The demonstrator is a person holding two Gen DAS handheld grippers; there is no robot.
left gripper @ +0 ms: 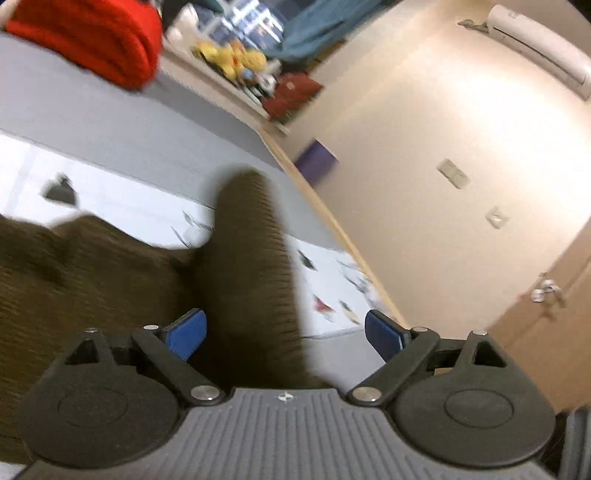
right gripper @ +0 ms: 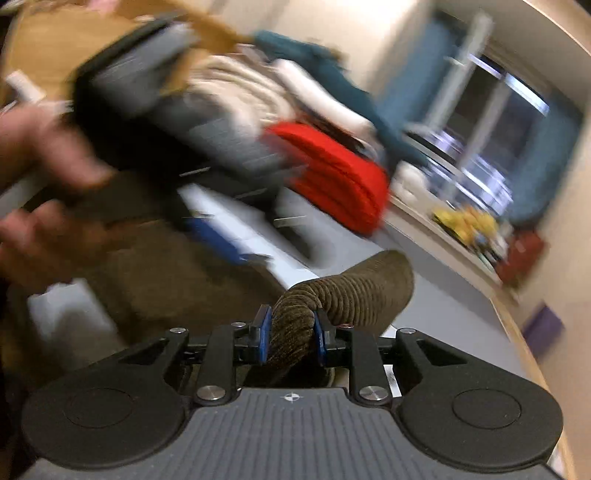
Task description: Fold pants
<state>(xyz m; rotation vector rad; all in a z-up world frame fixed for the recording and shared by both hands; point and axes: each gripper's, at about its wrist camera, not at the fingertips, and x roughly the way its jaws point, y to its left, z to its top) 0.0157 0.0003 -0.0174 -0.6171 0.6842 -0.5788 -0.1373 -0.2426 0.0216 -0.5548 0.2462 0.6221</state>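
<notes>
The brown corduroy pants (left gripper: 92, 280) lie on a grey table (left gripper: 122, 133), over a white printed sheet (left gripper: 122, 206). One pant leg (left gripper: 251, 273) runs up between the blue pads of my left gripper (left gripper: 286, 334), which stands wide open; the pads do not press on the cloth. In the right wrist view my right gripper (right gripper: 291, 332) is shut on a bunched end of the pants (right gripper: 354, 291), the cloth squeezed between its blue pads. The left gripper (right gripper: 177, 122) shows there blurred at upper left, held by a hand (right gripper: 48, 155).
A folded red garment (left gripper: 92, 40) lies at the table's far side, with teal cloth (left gripper: 317, 29) and yellow toys (left gripper: 232, 59) on a ledge beyond. A cream wall (left gripper: 443, 166) and a door (left gripper: 554, 314) stand right of the table's wooden edge (left gripper: 332, 218).
</notes>
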